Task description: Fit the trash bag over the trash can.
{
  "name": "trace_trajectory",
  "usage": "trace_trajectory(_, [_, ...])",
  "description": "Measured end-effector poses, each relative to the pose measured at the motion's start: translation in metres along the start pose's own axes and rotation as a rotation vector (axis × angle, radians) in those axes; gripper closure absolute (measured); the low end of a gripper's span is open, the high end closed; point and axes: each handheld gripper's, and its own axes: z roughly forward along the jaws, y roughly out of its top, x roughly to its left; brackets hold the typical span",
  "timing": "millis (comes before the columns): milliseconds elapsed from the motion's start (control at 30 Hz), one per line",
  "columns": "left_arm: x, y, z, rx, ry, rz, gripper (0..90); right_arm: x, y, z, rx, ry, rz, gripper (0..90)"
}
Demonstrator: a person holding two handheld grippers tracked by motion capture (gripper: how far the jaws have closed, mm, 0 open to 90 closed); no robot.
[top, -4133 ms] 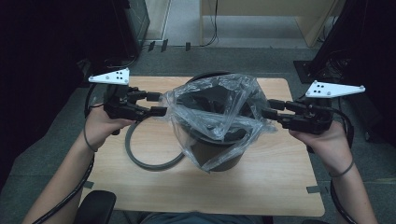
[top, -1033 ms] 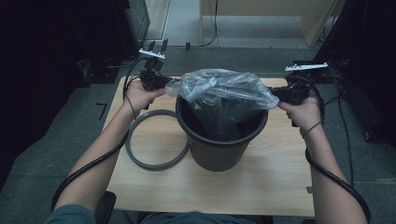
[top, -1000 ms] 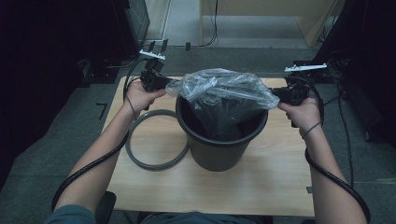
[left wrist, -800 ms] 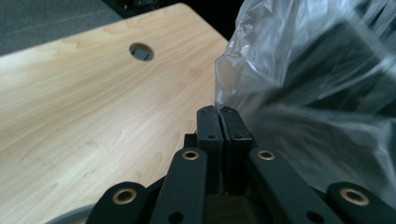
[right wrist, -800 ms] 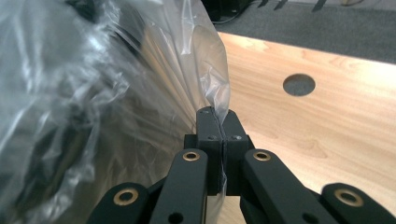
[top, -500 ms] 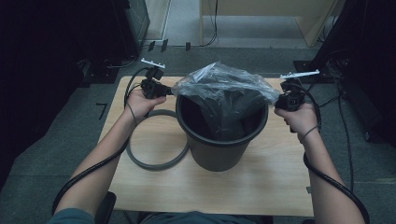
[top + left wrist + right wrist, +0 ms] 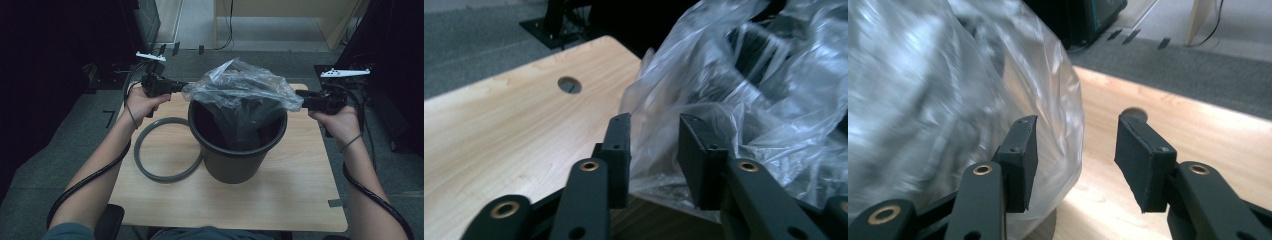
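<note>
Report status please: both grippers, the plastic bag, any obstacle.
Left hand-held gripper open, bag film between jaws. Right hand-held gripper open beside bag. Bag bunched over bucket. Ring beside bucket.

Clear bag over the bin

Crinkly clear plastic bag [image 7: 240, 87] puffed up over a dark round bin [image 7: 235, 150] standing upright mid-desk, with a grey ring [image 7: 162, 150] lying flat, touching its left side.
</note>
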Motion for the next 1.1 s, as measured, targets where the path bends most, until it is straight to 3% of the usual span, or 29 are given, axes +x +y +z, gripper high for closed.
trace_trajectory(167, [-0.011, 0.011, -0.011, -0.026, -0.013, 0.043, 57.4, 0.003, 0.013, -0.014, -0.048, 0.011, 0.005, 53.9])
trace_trajectory(300, [-0.014, 0.015, -0.019, -0.038, -0.01, 0.06, 53.1, 0.011, 0.021, -0.021, -0.068, 0.017, -0.028, 53.5])
trace_trajectory(500, [-0.018, 0.015, -0.035, -0.043, 0.002, 0.083, 50.9, 0.024, 0.031, -0.036, -0.092, 0.031, -0.066, 53.9])
trace_trajectory(667, [-0.03, 0.017, -0.044, -0.063, -0.009, 0.118, 50.9, 0.029, 0.033, -0.044, -0.119, 0.068, -0.052, 54.0])
trace_trajectory(833, [-0.045, 0.021, -0.04, -0.038, -0.042, 0.156, 47.2, 0.042, 0.031, -0.039, -0.076, 0.088, -0.082, 52.9])
trace_trajectory(1033, [-0.053, 0.019, -0.03, -0.011, -0.062, 0.171, 46.3, 0.047, 0.028, -0.043, -0.107, 0.114, -0.073, 52.9])
trace_trajectory(1100, [-0.055, 0.017, -0.026, 0.004, -0.062, 0.176, 46.1, 0.048, 0.026, -0.042, -0.088, 0.128, -0.068, 52.5])
